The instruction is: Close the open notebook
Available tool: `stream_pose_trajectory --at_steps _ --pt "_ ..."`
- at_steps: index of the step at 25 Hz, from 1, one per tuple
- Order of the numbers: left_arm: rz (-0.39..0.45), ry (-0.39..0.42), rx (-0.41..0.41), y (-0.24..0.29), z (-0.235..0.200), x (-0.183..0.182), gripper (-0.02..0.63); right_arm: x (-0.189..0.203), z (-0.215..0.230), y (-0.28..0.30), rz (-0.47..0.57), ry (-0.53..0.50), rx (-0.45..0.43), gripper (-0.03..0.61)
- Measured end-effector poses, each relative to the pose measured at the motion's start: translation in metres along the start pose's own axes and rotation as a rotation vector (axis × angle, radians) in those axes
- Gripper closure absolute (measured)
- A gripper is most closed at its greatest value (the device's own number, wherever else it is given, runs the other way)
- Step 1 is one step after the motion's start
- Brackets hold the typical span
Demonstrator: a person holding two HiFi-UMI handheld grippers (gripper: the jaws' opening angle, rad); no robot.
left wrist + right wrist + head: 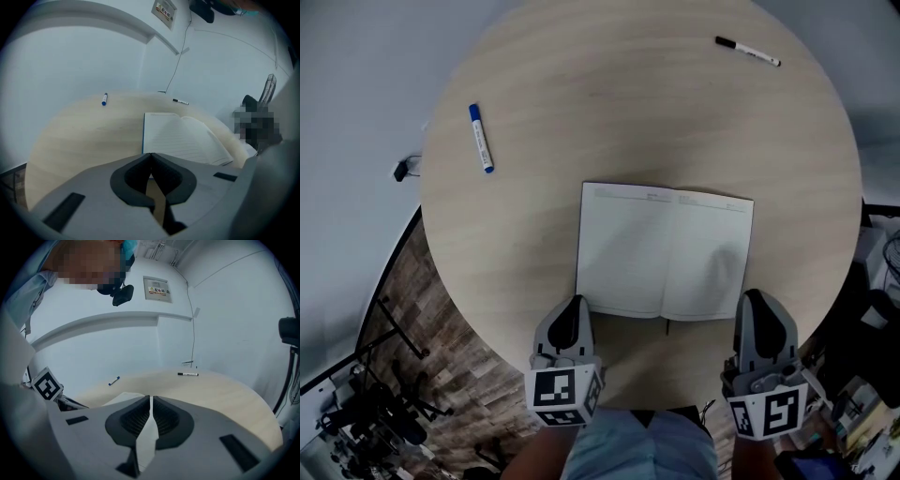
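One rectangular notebook (666, 248), open flat with pale ruled pages, lies on the near half of the round, light wood-grain table (628, 103). Left gripper (575, 302), table's near edge: ribbed dark pads closed tip to tip. Right gripper (757, 295), same edge: pads nipping a thin white sheet of the notebook. Slim blue marker (481, 138), table's left side; black marker (747, 51), far rim.

Table (534, 75) w/ matt pale wood grain; notebook (666, 248) pages white lined paper, matt.

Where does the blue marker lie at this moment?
In the head view, the blue marker lies on the round table, up and left of the open notebook.
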State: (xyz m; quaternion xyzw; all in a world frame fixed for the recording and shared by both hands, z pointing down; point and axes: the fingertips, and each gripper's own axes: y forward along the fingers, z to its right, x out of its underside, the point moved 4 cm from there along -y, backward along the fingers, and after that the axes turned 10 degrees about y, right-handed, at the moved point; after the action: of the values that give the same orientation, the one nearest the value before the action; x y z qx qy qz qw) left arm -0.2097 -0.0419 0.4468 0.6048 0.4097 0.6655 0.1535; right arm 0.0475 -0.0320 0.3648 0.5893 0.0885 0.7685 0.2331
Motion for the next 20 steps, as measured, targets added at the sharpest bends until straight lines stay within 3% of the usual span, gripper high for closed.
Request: stream_pose_trajectory --at_steps 4,6,8,14,15,19,20 --pt "-0.012 -0.024 -0.016 0.002 -0.001 0.004 0.564 0.0 0.001 0.0 -0.007 -0.006 -0.001 0.529" --pt "-0.022 -0.044 -0.006 0.004 0.0 0.006 0.406 0.002 0.001 0.003 -0.011 -0.006 -0.003 0.529" --pt "-0.04 -0.045 -0.004 0.006 0.001 0.008 0.377 0.003 0.001 0.006 -0.014 -0.003 -0.007 0.529" --pt "-0.08 -0.032 -0.034 0.009 0.003 0.009 0.379 0.008 -0.002 0.01 -0.018 0.012 -0.012 0.529" --pt "-0.086 -0.027 -0.031 0.01 0.003 0.009 0.433 0.009 -0.001 0.01 -0.02 0.013 -0.011 0.529" --pt "-0.099 -0.019 -0.024 0.01 0.0 0.01 0.499 0.014 0.007 0.006 -0.023 0.025 0.006 0.529" --pt "-0.101 -0.024 -0.014 0.01 -0.001 0.01 0.576 0.014 0.009 0.005 -0.023 0.029 0.01 0.529"
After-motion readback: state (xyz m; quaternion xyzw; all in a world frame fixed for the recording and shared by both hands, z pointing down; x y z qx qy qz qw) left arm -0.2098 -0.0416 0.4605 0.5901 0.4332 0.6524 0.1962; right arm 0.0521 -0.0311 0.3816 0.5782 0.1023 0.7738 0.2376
